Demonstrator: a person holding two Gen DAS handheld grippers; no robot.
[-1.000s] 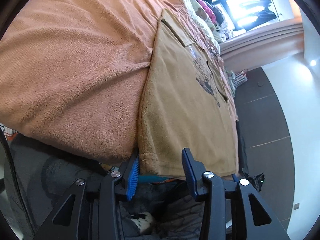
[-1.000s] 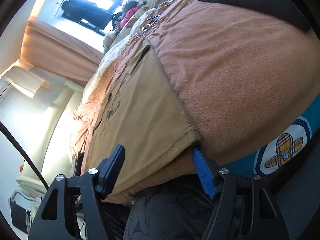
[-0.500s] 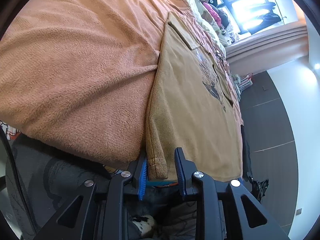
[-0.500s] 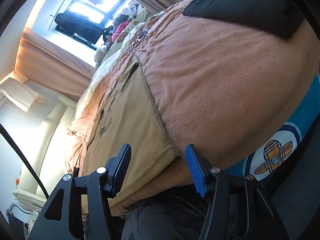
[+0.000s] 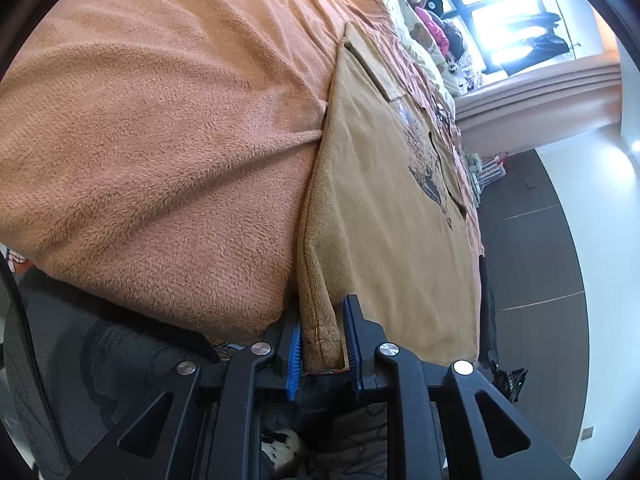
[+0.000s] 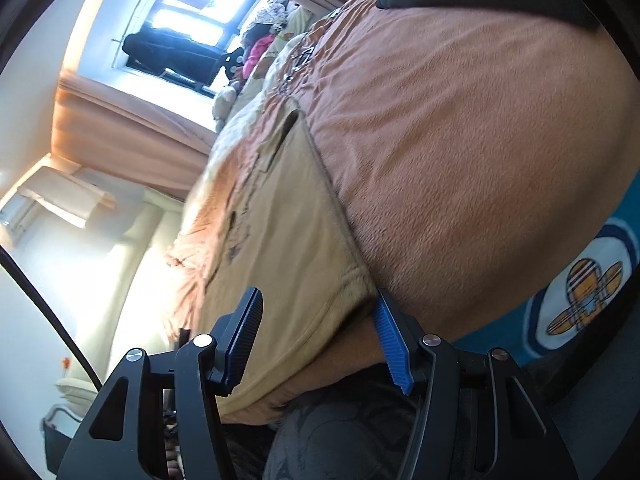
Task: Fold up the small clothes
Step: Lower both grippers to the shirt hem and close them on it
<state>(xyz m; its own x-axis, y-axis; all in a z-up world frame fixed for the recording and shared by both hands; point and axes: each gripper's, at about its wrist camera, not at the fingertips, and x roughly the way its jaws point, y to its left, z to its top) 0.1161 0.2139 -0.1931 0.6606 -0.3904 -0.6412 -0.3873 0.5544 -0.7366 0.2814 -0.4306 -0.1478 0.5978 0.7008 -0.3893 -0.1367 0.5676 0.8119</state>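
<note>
Left view: the left gripper (image 5: 322, 342) is closing on the shirt (image 5: 384, 216) hem corner at the blanket (image 5: 160, 140) edge, probably to lift it. Right view: the right gripper (image 6: 316, 336) is gaping around the other corner of the shirt (image 6: 288, 232), not pinching yet.

The orange blanket (image 5: 168, 152) is lying open and bare across the left of the left wrist frame, while the tan shirt (image 5: 384, 216) is covering the middle and soft toys (image 5: 424, 24) are crowding the upper right.
</note>
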